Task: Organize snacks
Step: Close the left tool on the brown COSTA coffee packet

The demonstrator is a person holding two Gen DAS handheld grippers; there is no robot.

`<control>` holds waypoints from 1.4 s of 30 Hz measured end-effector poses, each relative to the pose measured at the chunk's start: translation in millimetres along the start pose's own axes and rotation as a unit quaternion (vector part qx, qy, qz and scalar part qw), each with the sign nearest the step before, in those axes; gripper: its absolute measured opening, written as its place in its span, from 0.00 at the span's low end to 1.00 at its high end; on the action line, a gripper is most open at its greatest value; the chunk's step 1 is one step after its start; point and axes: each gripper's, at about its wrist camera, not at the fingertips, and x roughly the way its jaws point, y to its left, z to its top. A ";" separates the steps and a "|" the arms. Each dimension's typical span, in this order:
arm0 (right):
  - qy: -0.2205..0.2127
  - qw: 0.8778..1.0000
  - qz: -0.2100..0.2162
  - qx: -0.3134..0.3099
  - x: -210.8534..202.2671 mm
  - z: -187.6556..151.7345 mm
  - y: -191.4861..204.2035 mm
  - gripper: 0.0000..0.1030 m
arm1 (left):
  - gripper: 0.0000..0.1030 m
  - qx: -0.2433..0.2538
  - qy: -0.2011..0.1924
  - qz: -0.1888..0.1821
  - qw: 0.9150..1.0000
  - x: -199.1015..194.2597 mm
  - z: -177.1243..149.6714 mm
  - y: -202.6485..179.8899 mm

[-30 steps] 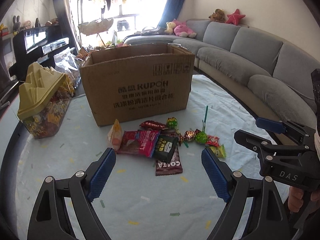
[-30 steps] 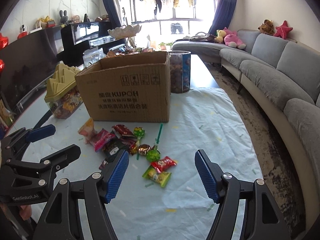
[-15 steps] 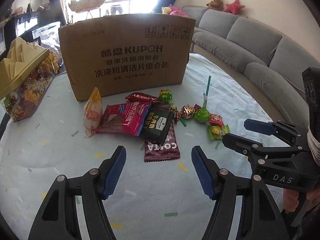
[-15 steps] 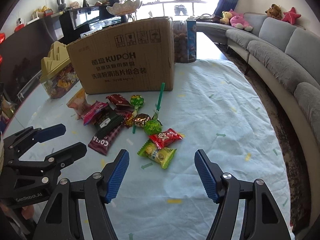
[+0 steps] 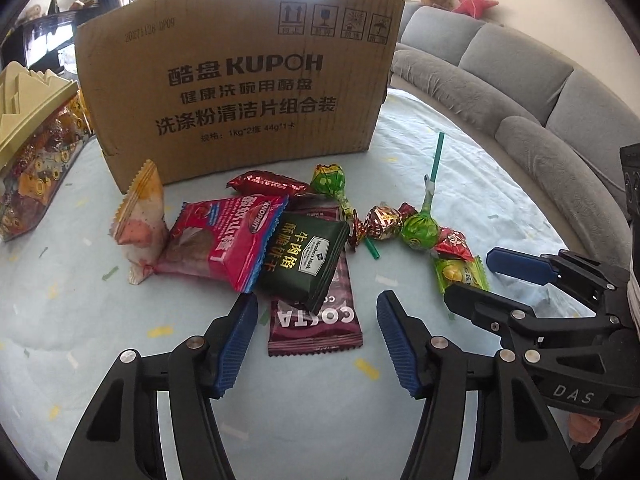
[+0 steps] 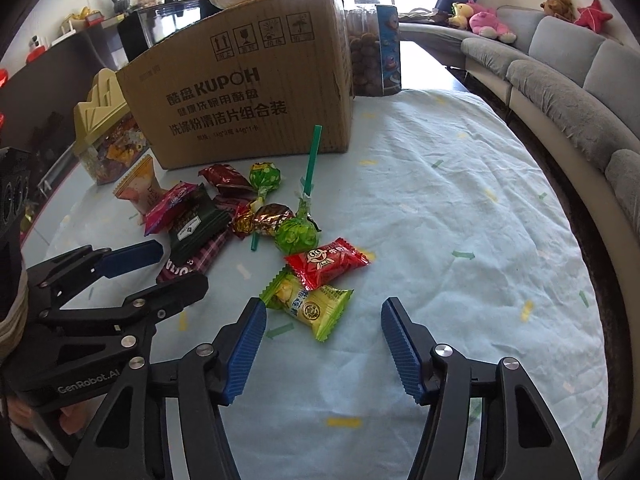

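Left gripper (image 5: 316,322), jaws narrowing but apart, straddles the COSTA bar (image 5: 314,320) before the cardboard box (image 5: 240,92); right gripper (image 6: 323,322) likewise straddles the yellow-green packet (image 6: 310,304), gripping nothing.

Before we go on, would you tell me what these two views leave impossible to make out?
- Inside of the cardboard box: both views see only its outer walls.
- COSTA bar: its upper part lies under the dark green packet in the left wrist view.
- Yellow-lidded candy jar: cut off by the left edge there.
- Round canister: partly behind the box, right wrist view.
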 end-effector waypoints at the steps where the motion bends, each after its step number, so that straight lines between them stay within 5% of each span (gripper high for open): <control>1: -0.001 1.000 0.000 -0.001 0.7 0.6 -0.5 0.59 | 0.60 0.001 -0.002 0.002 1.000 0.9 0.8 -1.0; 4: -0.002 1.000 0.002 -0.003 2.5 3.0 -1.7 0.57 | 0.58 -0.001 -0.002 0.005 1.000 3.4 2.8 -1.3; 7: -0.004 1.000 0.002 -0.006 3.2 3.7 -1.7 0.55 | 0.42 -0.003 -0.004 0.014 1.000 4.0 4.7 -0.2; 17: 0.000 0.999 -0.003 -0.034 3.6 1.5 10.7 0.30 | 0.37 -0.010 0.000 0.005 1.000 0.7 3.5 2.8; 34: -0.039 0.999 0.014 -0.012 -48.1 -6.9 23.3 0.29 | 0.36 -0.023 -0.033 -0.034 0.999 -58.6 -13.0 -6.5; 35: -0.043 0.999 0.014 -0.012 -51.8 -6.2 24.1 0.29 | 0.31 -0.022 -0.037 -0.034 0.998 -63.3 -13.6 -7.6; 37: -0.051 0.999 0.014 -0.012 -59.7 -5.1 26.0 0.29 | 0.05 -0.020 -0.043 -0.031 0.998 -72.3 -13.5 -8.1; 42: -0.069 0.997 0.011 -0.016 -73.7 -2.0 30.3 0.29 | 0.05 -0.016 -0.050 -0.028 0.998 -81.4 -12.6 -8.6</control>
